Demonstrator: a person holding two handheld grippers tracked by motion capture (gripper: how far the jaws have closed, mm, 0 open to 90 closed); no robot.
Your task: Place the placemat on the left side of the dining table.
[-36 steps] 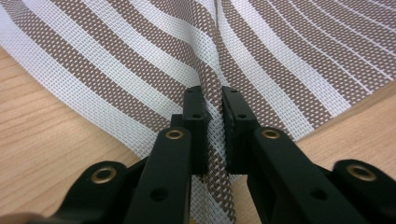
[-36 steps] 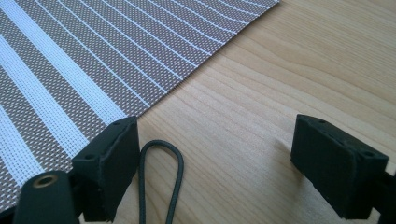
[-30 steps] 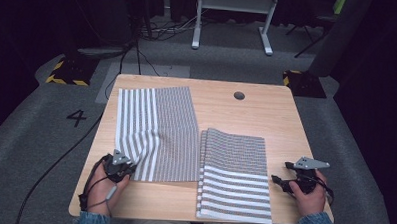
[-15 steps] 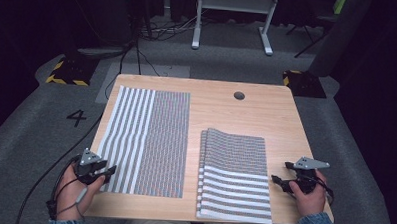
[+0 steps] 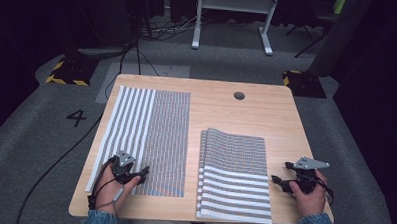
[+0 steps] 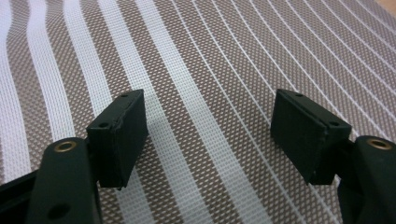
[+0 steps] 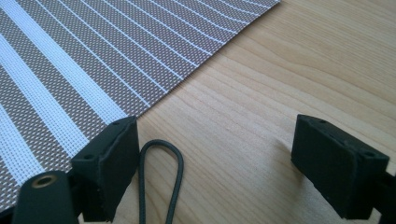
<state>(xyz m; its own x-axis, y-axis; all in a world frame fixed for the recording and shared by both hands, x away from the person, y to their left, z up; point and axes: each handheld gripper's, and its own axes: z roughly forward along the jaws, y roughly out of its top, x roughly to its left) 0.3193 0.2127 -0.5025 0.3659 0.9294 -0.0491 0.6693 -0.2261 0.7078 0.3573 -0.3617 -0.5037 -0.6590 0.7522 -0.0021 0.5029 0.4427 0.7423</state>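
A brown-and-white striped mat (image 5: 150, 135) lies flat and spread on the left half of the wooden table (image 5: 246, 111). A second striped mat (image 5: 234, 173) lies folded at the front right. My left gripper (image 5: 143, 173) is open just over the near edge of the flat mat (image 6: 205, 79), with nothing between its jaws. Open too, my right gripper (image 5: 275, 182) rests on bare wood beside the right edge of the folded mat (image 7: 84, 60). A thin cable loop (image 7: 161, 172) lies by its left jaw.
A round cable hole (image 5: 239, 95) sits in the table's far right part. Beyond the table are grey floor, a white desk frame (image 5: 234, 23) and trailing cables (image 5: 139, 40). Yellow-black hazard tape (image 5: 65, 72) marks the floor at far left.
The left mat, rumpled and gripped a second ago, now lies flat. My left gripper swung out left, then came back over its near edge. The right gripper stayed still.
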